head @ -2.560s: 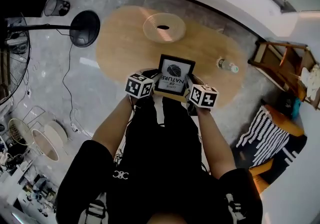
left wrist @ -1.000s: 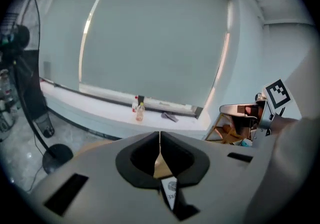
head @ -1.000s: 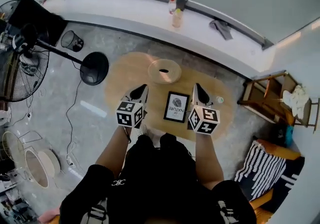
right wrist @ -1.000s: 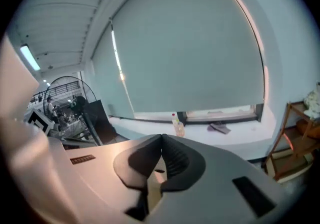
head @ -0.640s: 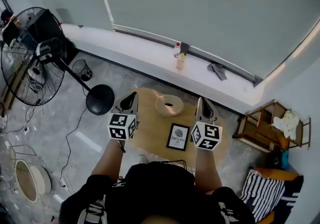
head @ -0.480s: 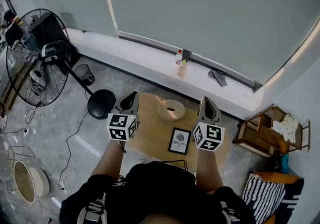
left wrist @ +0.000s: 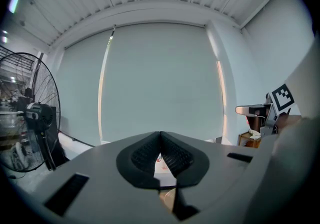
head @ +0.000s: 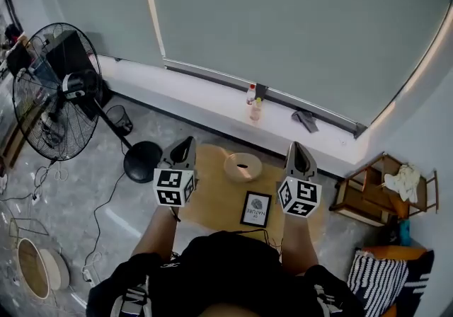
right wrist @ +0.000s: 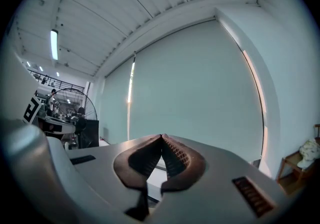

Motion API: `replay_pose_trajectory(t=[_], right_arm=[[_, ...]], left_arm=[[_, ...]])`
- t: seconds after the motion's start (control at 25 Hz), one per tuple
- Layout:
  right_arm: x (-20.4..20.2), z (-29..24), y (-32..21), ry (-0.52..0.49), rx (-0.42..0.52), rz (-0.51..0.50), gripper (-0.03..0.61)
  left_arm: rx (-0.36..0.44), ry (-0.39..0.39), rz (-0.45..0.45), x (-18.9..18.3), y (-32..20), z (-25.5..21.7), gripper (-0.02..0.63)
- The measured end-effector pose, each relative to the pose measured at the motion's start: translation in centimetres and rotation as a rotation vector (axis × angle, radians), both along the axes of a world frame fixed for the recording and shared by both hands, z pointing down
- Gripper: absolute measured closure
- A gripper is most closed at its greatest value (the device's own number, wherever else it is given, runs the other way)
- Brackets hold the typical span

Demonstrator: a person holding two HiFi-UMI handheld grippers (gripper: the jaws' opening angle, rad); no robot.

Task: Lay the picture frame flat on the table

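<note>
Looking down the left gripper [left wrist: 160, 135], the jaws are pressed together with nothing between them. Same deal with the right gripper [right wrist: 161, 138]: closed, empty. Both point up at the big window blind [head: 283, 25], not at the table [head: 209, 199].

In the head view the picture frame [head: 255, 209] sits low in the centre of the shot, face up and, as far as I can tell, already flat on the wood. It's below and between the 2 grippers, a bit nearer the right one, with its long axis running roughly top to bottom of the picture. A woven bowl [head: 242, 165] is just above it, and a fan [head: 49, 93] stands far left.

Honestly the job looks done. Any further touch would mean dropping down and inward, easiest from the right side.
</note>
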State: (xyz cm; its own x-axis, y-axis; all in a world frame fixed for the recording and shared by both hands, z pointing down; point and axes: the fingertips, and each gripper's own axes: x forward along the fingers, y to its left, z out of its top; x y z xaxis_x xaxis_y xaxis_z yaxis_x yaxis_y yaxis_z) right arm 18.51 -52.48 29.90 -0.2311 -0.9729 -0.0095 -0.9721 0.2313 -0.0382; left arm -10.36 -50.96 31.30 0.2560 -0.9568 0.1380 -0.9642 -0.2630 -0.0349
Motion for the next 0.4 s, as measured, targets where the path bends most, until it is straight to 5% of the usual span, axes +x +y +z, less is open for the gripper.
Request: replay_pose_trajectory(t=[0.4], right_arm=[[-0.1,0.0,0.5,-0.02,0.011,-0.002,0.565]], left_arm=[[-0.022,0.005,0.039,1.2,0.3,1.0,0.592]])
